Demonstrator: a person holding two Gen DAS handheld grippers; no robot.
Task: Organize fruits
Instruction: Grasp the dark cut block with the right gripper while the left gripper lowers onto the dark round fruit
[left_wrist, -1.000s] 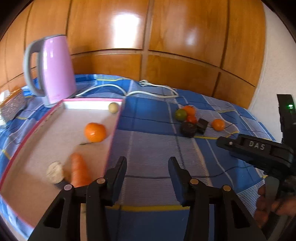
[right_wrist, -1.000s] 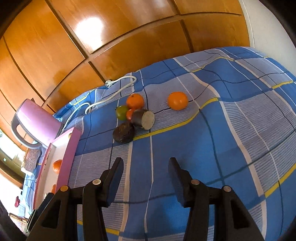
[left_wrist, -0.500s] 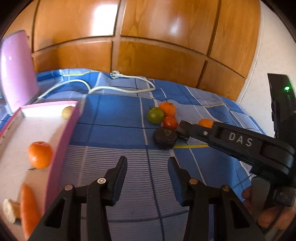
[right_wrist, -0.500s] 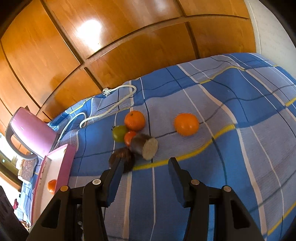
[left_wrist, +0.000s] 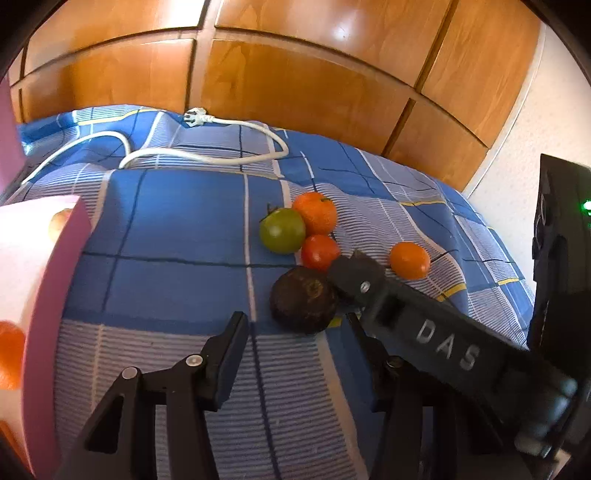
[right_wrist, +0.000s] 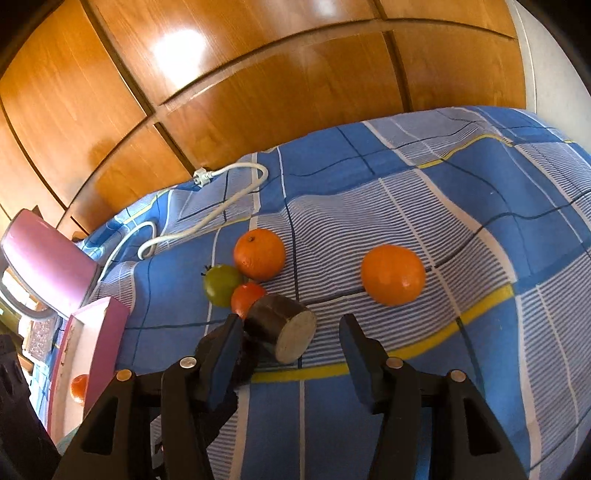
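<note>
A cluster of fruit lies on the blue checked cloth: a green tomato (left_wrist: 282, 230), a red tomato (left_wrist: 319, 253), an orange (left_wrist: 316, 212) and a dark round fruit (left_wrist: 303, 304). Another orange (left_wrist: 410, 260) sits apart to the right. My left gripper (left_wrist: 295, 324) hovers just short of the dark fruit, its jaws opening with nothing between them. My right gripper (right_wrist: 290, 328) reaches in from the right, jaws opening. A dark cut piece with a pale face (right_wrist: 284, 330) lies between its fingertips, close to the left one, and the pads do not press it.
A pink tray (left_wrist: 70, 258) at the left holds an orange (left_wrist: 9, 354) and a small pale fruit. A pink kettle (right_wrist: 44, 266) stands behind it. A white cable and plug (left_wrist: 207, 155) lie across the cloth near the wooden panel wall.
Both grippers moved in toward the fruit cluster. The left view swung right, away from the tray and kettle. Both pairs of jaws stand a little wider than before.
</note>
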